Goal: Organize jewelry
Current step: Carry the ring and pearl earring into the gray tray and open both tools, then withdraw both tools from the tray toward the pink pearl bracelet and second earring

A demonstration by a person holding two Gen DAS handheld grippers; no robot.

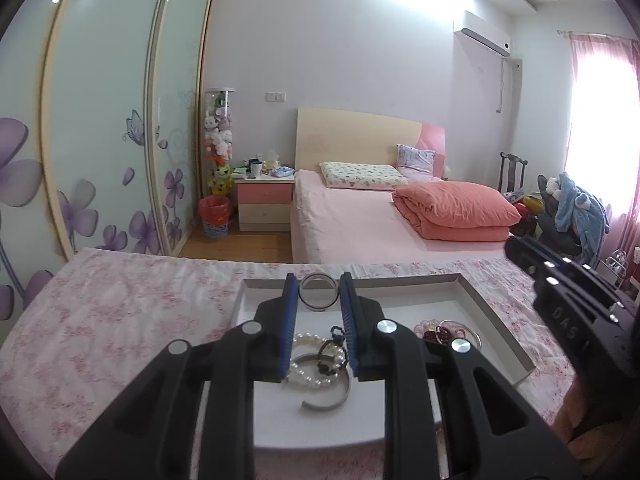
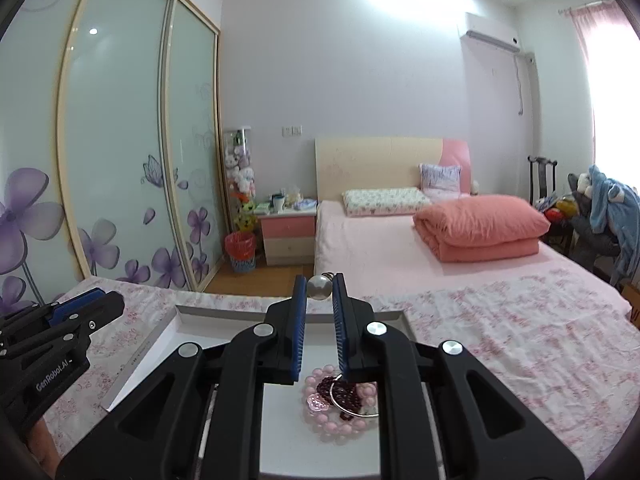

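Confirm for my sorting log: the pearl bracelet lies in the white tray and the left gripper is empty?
No: the left gripper holds a ring-shaped bangle, per the left wrist view. The pearl bracelet does lie in the white tray.

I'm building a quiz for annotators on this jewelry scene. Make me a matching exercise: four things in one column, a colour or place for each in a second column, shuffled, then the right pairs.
Things:
1. pearl bracelet
2. pink bead bracelet
3. dark ring
4. round silver piece

Colour or place:
A. between the right gripper's fingertips
B. white, lying in the tray
C. between the left gripper's fingertips
D. encircling dark red beads

Pairs: 1-B, 2-D, 3-C, 4-A
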